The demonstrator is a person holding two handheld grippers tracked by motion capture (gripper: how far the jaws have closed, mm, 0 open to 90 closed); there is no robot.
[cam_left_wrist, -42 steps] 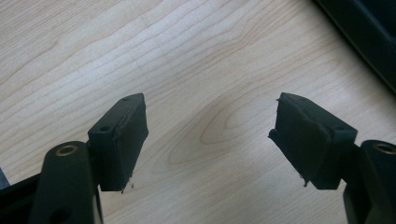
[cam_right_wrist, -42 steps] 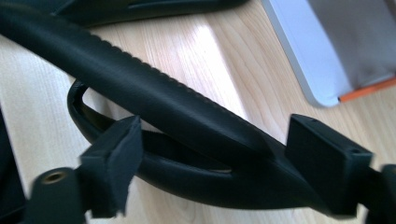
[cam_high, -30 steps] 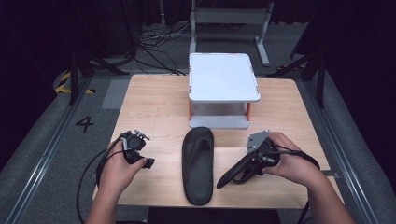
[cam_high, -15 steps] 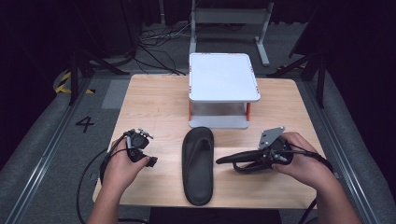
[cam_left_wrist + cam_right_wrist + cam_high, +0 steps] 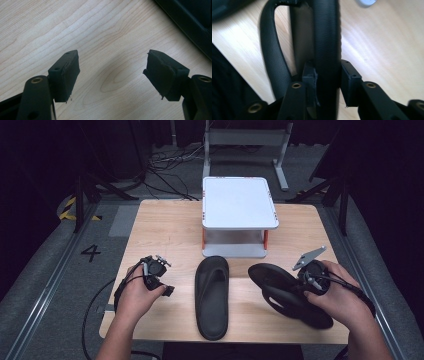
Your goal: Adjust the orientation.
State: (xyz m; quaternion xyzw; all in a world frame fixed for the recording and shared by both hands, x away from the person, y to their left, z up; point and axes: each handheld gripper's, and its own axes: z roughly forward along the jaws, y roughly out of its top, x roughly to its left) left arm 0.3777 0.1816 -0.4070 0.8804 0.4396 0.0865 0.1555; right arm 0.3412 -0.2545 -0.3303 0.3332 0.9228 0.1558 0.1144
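One black flip-flop sandal lies flat at the middle of the wooden table, toe toward the far side. A second black sandal is held on its edge at the right, tilted. My right gripper is shut on it. In the right gripper view the jaws of that gripper pinch the sole, with the strap curving at the left. My left gripper rests left of the flat sandal. In its own view the left gripper is open over bare wood, and the sandal's edge shows at the top right.
A white raised platform on orange legs stands at the table's far middle, just beyond the flat sandal's toe. Cables trail from both grippers off the near edge. Dark floor with cables and stands surrounds the table.
My right gripper has carried the second sandal to the right, away from the flat one, and turned it on edge. The left gripper has barely moved.
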